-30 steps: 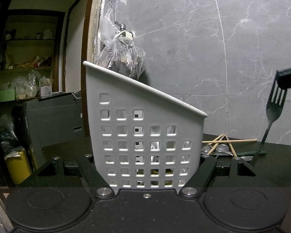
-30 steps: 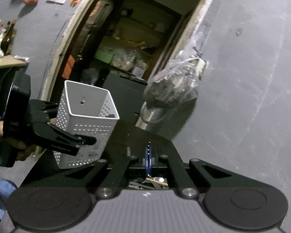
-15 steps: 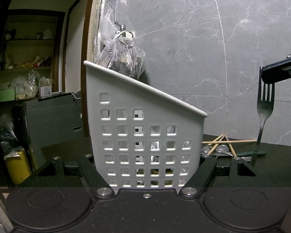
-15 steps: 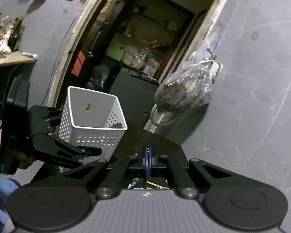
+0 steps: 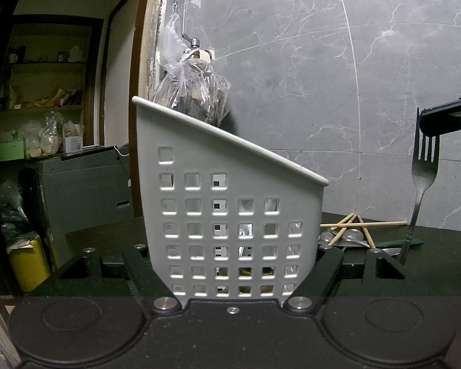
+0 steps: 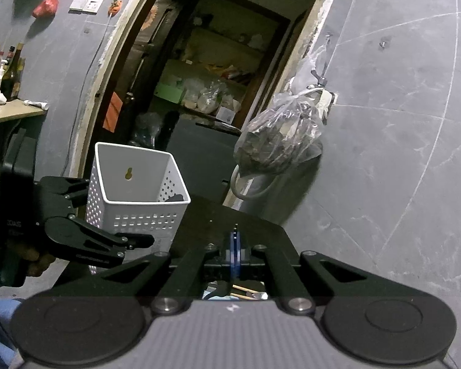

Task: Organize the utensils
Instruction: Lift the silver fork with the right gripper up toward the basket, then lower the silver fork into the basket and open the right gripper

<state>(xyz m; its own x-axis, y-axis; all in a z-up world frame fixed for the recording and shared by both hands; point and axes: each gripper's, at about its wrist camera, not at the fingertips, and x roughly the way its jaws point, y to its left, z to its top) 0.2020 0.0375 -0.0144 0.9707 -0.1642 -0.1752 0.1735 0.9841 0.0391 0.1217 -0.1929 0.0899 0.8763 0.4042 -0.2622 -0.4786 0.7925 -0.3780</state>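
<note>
A white perforated utensil basket (image 5: 230,215) stands tilted on the dark counter, and my left gripper (image 5: 235,255) is shut on its lower sides. Inside it a dark utensil tip (image 6: 175,198) shows. To the right, my right gripper (image 5: 427,123) is shut on the tines of a metal fork (image 5: 424,178), which hangs upright with its handle down by a pile of chopsticks (image 5: 362,224) and spoons (image 5: 350,236). In the right wrist view the fork (image 6: 235,246) is a thin edge between the shut right gripper (image 6: 235,252). The basket (image 6: 138,190) and left gripper (image 6: 113,212) sit left of it.
A clear plastic bag (image 5: 193,92) hangs from a tap on the grey marble wall behind the basket. A doorway at the left opens onto shelves, a grey cabinet (image 5: 80,190) and a yellow bin (image 5: 27,264). A person's hand (image 6: 30,261) holds the left gripper.
The fork has swung from leaning to upright, and the right gripper has drifted toward the right edge of the left wrist view. The basket and left gripper have not moved.
</note>
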